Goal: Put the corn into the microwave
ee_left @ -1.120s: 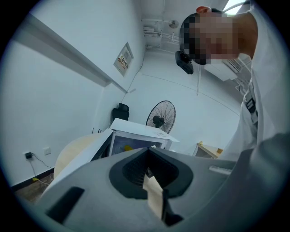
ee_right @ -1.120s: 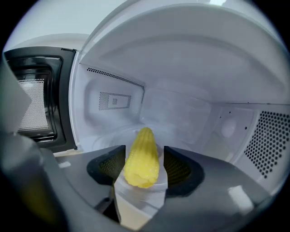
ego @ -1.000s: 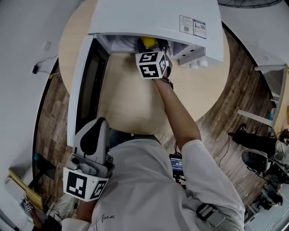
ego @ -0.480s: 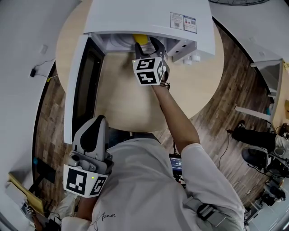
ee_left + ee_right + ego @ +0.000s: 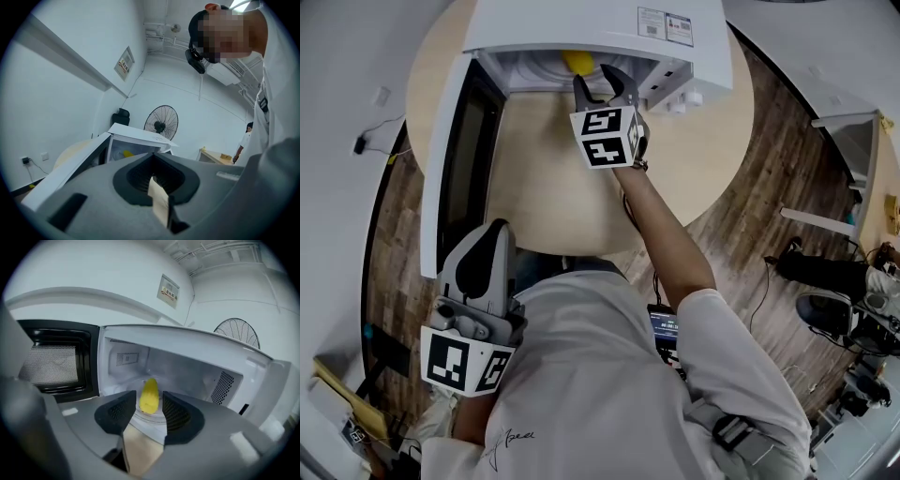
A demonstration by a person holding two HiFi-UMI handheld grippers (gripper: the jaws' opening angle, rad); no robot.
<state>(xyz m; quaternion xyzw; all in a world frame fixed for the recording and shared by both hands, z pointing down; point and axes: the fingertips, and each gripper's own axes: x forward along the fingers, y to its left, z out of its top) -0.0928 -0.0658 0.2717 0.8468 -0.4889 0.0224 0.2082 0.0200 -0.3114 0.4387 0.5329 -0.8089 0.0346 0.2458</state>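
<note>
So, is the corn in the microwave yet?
In: the corn lies loose on the floor of the microwave, whose door stands open.

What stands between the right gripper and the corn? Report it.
Nothing visible. The corn lies inside the microwave, its door swung open, and the right gripper faces it across bare space. Its fingers have just been closing, with nothing between them.

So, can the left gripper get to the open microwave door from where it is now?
Probably yes. The left gripper is low on the person's left, and the microwave door stands swung open toward it, with nothing seen between them.
</note>
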